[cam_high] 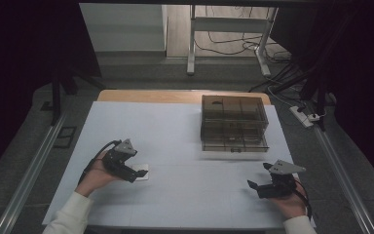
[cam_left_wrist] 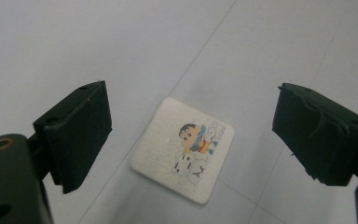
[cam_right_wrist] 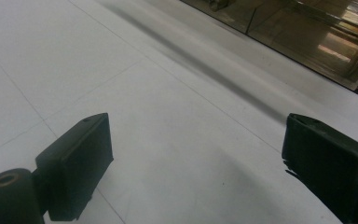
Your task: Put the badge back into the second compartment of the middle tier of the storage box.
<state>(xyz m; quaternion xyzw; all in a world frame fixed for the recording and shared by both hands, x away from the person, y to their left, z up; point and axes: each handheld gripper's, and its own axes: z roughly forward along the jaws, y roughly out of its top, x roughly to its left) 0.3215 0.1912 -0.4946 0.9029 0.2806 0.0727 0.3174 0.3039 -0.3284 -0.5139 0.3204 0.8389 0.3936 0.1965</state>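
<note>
The left gripper [cam_high: 137, 172] is held low at the near left, its jaws spread wide and angled downward. The right gripper [cam_high: 259, 178] is held at the near right, jaws likewise wide apart. Both forearms are sleeved in white.

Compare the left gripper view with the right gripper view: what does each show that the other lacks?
Left gripper view: a small white square card with a cartoon print, lying flat on the table between the open left tongs. Right gripper view: the smoky clear drawer box across the upper right, beyond the open right tongs, which hold nothing. Both share the white table surface and wide-apart black jaws.
</note>
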